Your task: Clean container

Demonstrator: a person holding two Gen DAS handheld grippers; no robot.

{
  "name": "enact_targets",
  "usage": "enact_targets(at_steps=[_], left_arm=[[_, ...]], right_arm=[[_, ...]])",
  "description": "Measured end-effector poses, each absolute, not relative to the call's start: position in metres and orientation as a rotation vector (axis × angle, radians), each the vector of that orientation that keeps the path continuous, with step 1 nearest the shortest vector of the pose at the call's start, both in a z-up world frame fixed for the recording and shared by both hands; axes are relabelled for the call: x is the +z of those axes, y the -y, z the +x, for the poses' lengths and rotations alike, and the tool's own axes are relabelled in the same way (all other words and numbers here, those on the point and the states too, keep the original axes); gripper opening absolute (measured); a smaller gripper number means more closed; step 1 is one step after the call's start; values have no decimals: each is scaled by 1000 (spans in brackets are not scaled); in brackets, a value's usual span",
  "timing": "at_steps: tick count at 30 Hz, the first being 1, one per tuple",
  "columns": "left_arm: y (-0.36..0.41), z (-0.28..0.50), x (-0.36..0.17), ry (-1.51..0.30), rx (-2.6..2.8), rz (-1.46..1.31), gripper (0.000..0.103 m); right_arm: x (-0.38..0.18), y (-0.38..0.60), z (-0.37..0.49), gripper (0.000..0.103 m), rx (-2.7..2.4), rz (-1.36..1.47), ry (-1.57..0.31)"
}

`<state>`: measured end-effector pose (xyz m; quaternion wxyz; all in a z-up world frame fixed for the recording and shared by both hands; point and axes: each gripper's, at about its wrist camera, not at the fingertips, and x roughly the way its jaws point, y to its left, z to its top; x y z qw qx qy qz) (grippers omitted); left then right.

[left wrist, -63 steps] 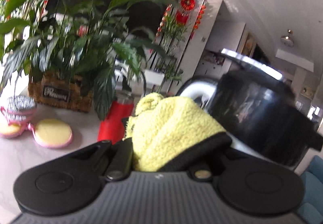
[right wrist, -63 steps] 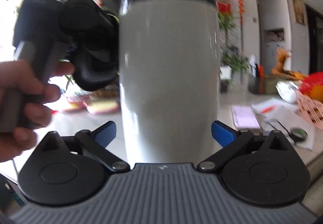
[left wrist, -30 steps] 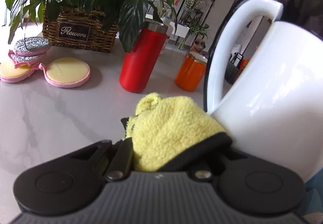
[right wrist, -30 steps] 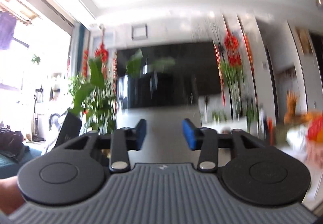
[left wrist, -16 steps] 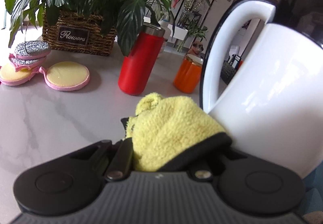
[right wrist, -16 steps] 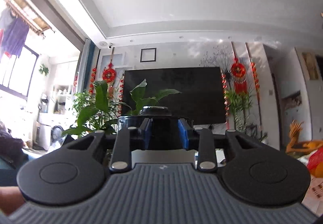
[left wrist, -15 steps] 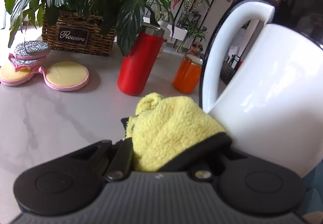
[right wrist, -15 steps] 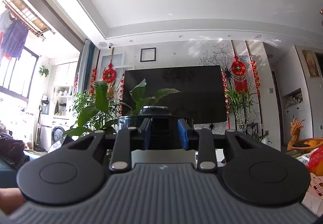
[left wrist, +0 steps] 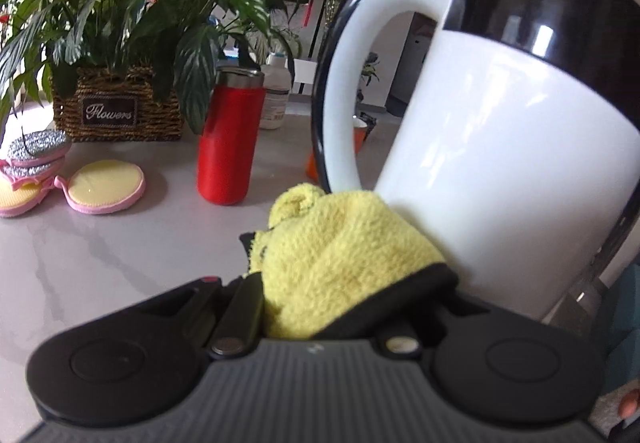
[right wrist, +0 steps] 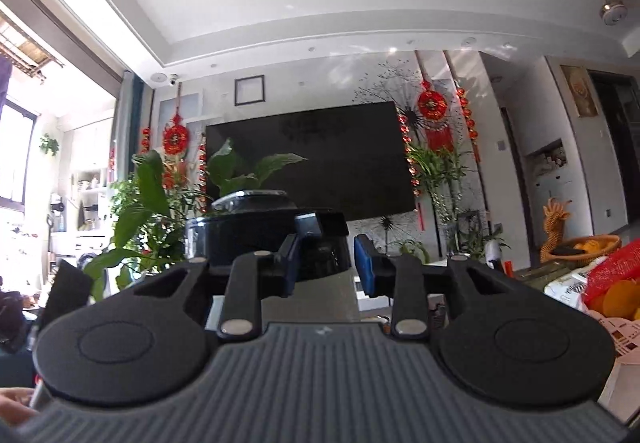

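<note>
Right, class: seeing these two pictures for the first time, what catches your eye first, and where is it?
The big white jug with a black lid fills the right of the left wrist view, a fluffy yellow cloth pressed against its base. Behind, left of the jug's handle, a red metal flask stands on the grey marble tabletop.

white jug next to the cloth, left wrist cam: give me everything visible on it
The white jug is a glossy white container, plastic or enamel by its look, with a shiny black band at the top and a large looped white handle edged in black. It leans in the picture, filling the right side. The yellow cloth, clamped in the left gripper, presses against its lower wall below the handle. Its base and lid are out of view.
</note>
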<state>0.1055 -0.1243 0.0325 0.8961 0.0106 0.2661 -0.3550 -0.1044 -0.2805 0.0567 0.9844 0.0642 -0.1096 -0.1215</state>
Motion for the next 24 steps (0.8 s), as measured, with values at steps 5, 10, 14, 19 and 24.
enact_targets(at_steps=[5, 10, 14, 19, 24], left_arm=[[125, 92, 59, -419, -745, 24, 7], [120, 87, 86, -293, -766, -53, 7], [115, 85, 96, -235, -792, -98, 7], [117, 87, 88, -273, -800, -93, 7], [127, 95, 71, -380, -781, -22, 7]], right_arm=[[47, 275, -104, 37, -285, 157, 185], [46, 264, -102, 85, -290, 138, 191], [44, 246, -97, 86, -245, 107, 164], [42, 219, -103, 86, -277, 18, 203], [38, 203, -103, 86, -350, -3, 201]])
